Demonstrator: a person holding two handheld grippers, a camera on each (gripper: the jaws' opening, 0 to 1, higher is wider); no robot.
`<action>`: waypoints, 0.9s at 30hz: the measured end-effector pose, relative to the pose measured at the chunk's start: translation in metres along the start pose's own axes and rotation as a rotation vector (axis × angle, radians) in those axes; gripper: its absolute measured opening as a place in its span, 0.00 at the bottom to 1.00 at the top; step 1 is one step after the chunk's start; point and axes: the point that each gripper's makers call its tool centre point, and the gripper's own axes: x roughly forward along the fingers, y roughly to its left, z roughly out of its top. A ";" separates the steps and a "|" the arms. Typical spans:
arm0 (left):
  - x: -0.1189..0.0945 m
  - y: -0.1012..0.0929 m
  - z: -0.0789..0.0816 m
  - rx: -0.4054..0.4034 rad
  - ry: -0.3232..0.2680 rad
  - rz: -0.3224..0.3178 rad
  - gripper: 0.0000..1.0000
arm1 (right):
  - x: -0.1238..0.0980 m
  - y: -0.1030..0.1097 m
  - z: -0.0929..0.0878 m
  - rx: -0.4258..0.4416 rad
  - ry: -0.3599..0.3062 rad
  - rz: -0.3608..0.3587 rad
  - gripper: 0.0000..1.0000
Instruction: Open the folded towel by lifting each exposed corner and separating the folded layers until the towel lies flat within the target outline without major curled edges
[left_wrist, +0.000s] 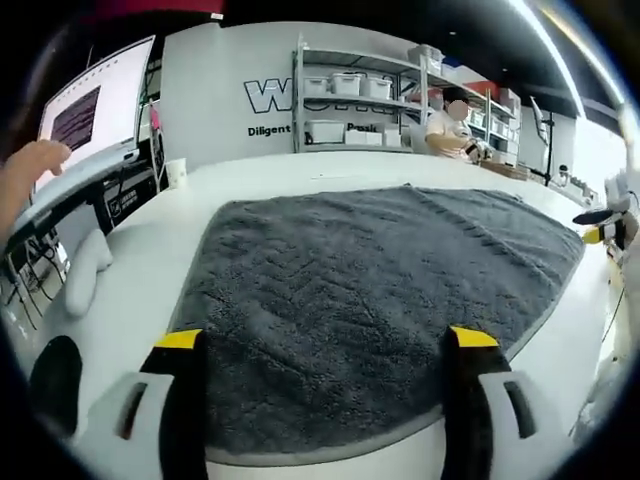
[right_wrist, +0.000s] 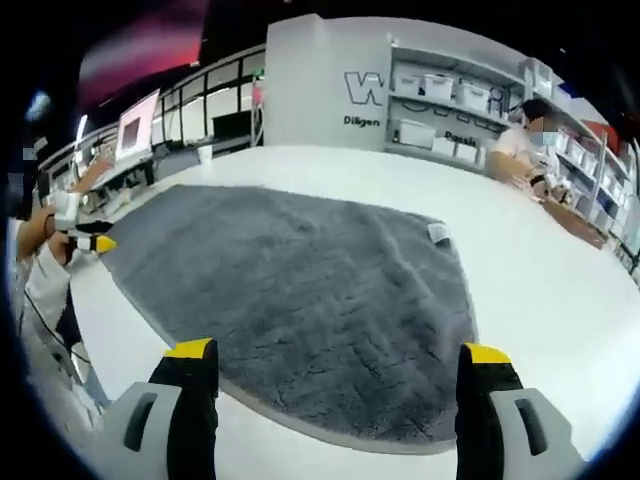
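Above the near edge of a white table (left_wrist: 300, 170), the left gripper (left_wrist: 325, 345) and the right gripper (right_wrist: 338, 355) each hover with yellow-tipped jaws spread wide, holding nothing. Between and beyond them a grey towel (left_wrist: 370, 290) lies spread out flat on the table, a small white tag (right_wrist: 437, 233) at one edge. Its nearest edge is partly hidden behind the jaws.

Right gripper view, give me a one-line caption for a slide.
Grey towel spread flat on a white table, its small white tag at the far corner, framed by the right gripper with open jaws.
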 end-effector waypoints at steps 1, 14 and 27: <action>0.000 0.000 0.000 0.000 0.001 0.000 0.96 | 0.004 0.000 -0.003 0.001 0.007 0.004 0.99; -0.005 0.003 -0.004 0.001 0.011 -0.003 0.95 | 0.015 0.002 -0.022 0.046 0.045 0.018 0.99; -0.012 0.007 -0.008 0.009 0.040 -0.012 0.93 | 0.011 0.003 -0.026 0.012 0.078 0.064 1.00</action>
